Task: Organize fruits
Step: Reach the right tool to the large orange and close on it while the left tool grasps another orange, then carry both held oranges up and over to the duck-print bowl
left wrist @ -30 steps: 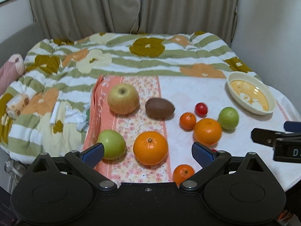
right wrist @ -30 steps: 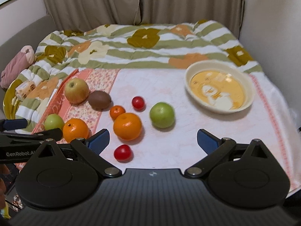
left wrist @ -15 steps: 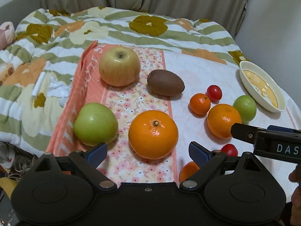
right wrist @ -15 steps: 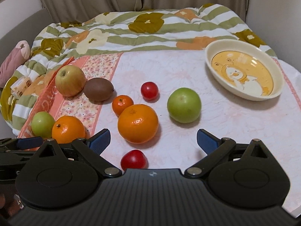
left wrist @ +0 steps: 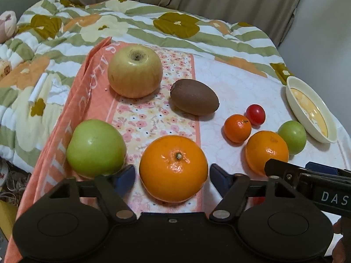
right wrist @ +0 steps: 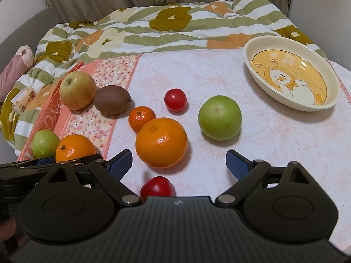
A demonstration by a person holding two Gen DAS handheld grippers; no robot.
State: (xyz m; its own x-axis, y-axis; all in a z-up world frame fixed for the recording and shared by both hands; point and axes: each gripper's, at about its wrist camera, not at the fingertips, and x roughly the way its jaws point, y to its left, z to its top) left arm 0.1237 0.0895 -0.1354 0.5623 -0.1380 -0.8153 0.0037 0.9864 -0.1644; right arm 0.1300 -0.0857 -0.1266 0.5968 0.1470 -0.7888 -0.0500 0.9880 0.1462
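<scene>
Closing on orange (left wrist: 173,168)
Left gripper (left wrist: 173,178) jaws closing, not yet touching; right gripper (right wrist: 179,161) released, wide above table (right wrist: 274,135).

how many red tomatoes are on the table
2: one red tomato lies beyond the small mandarin, the other just ahead of the right gripper, partly hidden by its body.
</scene>
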